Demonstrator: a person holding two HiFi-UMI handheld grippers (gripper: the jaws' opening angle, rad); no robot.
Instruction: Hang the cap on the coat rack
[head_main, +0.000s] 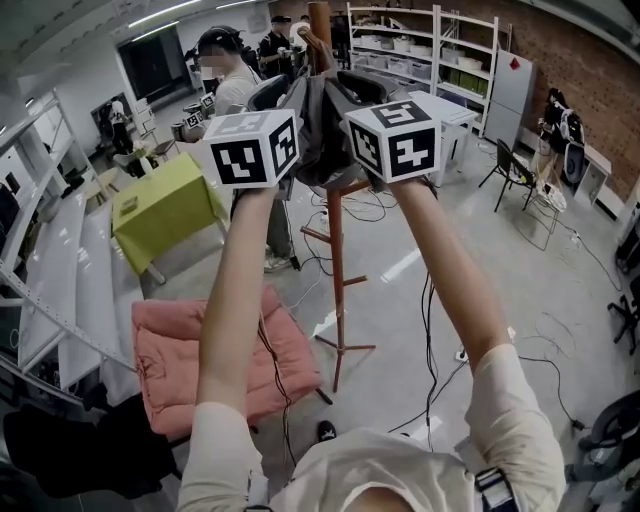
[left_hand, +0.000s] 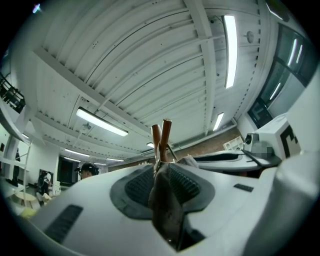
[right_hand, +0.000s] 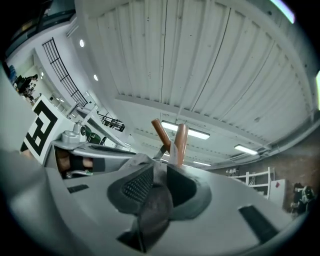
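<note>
– Fingers parted on both: left fingers (left_hand: 137, 186), right fingers (right_hand: 136, 186), cap (head_main: 322, 130) cloth slack between each pair, upper centre by the rack (head_main: 337, 260) top.
– Soft, light, floppy, I judge; pinch its edge.

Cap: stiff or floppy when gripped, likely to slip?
Likely floppy: the cap shows as a thin folded cloth edge between the jaws. Probably light, as it drapes by the coat rack top. May slip on that smooth wood.
</note>
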